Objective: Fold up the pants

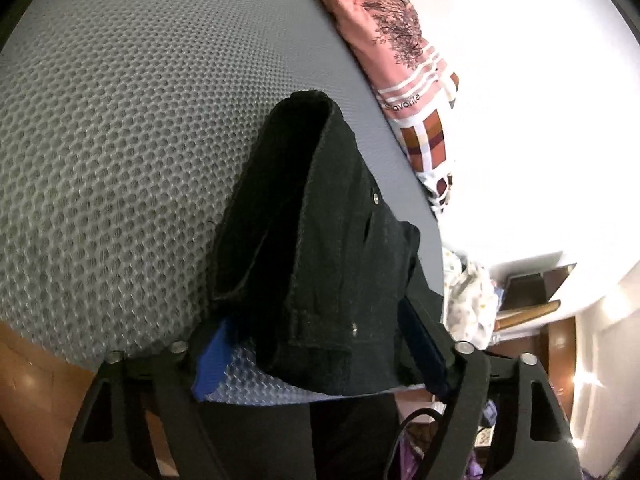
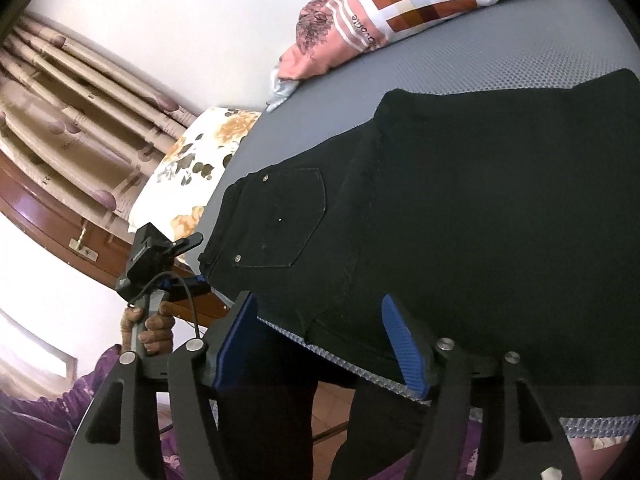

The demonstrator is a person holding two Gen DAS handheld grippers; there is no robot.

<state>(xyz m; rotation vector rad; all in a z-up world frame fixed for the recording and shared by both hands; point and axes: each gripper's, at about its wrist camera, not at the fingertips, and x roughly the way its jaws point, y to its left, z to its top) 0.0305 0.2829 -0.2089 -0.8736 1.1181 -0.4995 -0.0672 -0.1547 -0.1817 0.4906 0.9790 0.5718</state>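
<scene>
Now: black pants folded, lying at near edge of grey mattress. Left claw and right claw wide, straddling hem at 6 o'clock, gripping nothing. Best smooth, square edges.

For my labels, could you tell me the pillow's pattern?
White pillow with yellow-orange flowers; right wrist view.
</scene>
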